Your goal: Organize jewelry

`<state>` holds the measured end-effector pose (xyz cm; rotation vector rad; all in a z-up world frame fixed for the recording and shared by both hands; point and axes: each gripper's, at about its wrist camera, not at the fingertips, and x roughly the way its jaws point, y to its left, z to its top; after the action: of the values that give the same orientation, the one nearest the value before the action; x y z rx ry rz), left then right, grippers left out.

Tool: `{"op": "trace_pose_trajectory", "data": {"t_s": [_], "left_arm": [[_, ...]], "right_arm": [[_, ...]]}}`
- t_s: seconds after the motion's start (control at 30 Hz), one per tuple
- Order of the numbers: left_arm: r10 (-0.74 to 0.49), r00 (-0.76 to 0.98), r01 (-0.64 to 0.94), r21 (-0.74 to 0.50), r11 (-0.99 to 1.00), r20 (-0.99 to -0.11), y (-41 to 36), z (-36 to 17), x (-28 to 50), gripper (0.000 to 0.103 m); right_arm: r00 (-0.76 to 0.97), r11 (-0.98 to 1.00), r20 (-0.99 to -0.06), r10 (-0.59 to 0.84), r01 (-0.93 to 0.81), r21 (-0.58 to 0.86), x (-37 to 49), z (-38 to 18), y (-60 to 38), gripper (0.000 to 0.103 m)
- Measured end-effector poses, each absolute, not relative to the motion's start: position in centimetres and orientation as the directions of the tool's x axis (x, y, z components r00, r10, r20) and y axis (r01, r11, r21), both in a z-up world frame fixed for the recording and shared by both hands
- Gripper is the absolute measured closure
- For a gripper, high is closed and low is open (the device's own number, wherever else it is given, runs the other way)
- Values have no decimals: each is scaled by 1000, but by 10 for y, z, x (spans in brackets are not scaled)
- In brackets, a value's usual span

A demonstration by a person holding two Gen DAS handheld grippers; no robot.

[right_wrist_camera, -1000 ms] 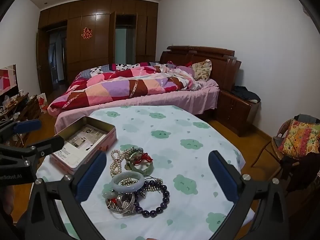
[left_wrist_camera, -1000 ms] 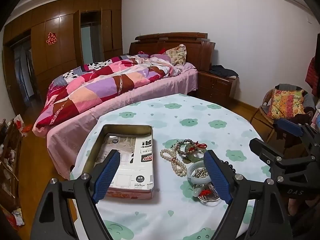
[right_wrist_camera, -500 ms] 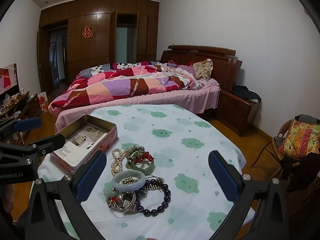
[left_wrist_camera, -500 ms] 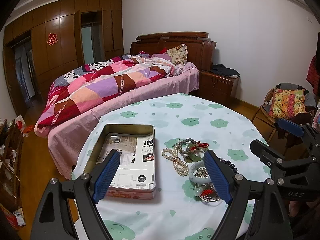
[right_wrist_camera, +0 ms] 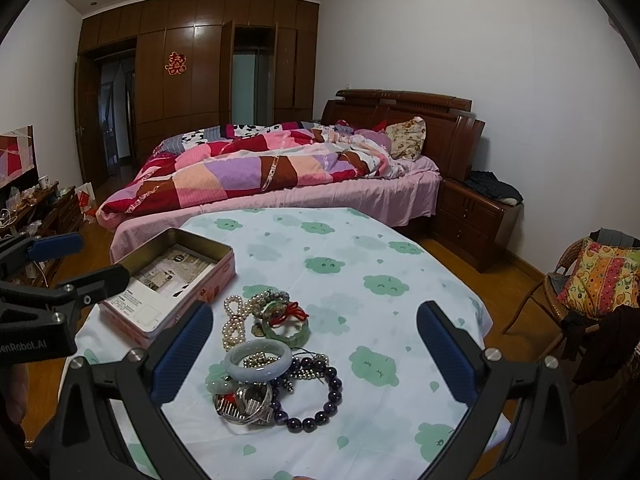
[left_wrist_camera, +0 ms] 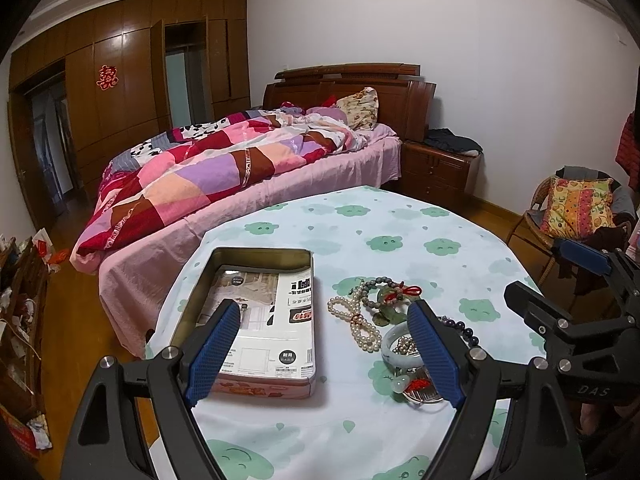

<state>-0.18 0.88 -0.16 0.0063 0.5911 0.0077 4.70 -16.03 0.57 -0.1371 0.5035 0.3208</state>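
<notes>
We hold both tongs above the near edge of the round desk (right_wrist_camera: 360, 248), which is covered by a pale cloth printed with green clouds. Our left tongs (left_wrist_camera: 324, 348) are spread wide and hold nothing; between their blue pads we see the open tin box (left_wrist_camera: 256, 320) lying flat on the desk's left side, with printed paper lining its bottom. Our right tongs (right_wrist_camera: 316, 356) are likewise spread wide and empty, hovering over the heap of jewelry.

The jewelry lies just right of the box, not in it. A pearl strand (right_wrist_camera: 234, 324) is nearest the box, beside a green bangle with a red knotted cord (right_wrist_camera: 286, 326). Closer to us, a pale jade bangle (right_wrist_camera: 258, 360) rests on small metallic beads, touching a dark purple bead bracelet (right_wrist_camera: 316, 404) and a silvery metal piece (right_wrist_camera: 246, 404).
</notes>
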Motion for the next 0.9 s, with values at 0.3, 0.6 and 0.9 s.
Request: {"op": "trace_pose_trajectory", "data": {"t_s": [0.3,0.6,0.9], "left_arm": [[10,830,-9,5,1000,-557,14,0,-3,18],[11,830,-10,4,1000,-558,19,1,-3,18],[11,830,-10,4,1000,-558,21,1,-4,18]], "right_arm": [[827,942,-496,264,-332,-51,44,5,-158,0],[826,941,-496,267,-336,-52,48,5,-161,0],[825,940,-498,268,-336,-50,48,5,-162,0]]}}
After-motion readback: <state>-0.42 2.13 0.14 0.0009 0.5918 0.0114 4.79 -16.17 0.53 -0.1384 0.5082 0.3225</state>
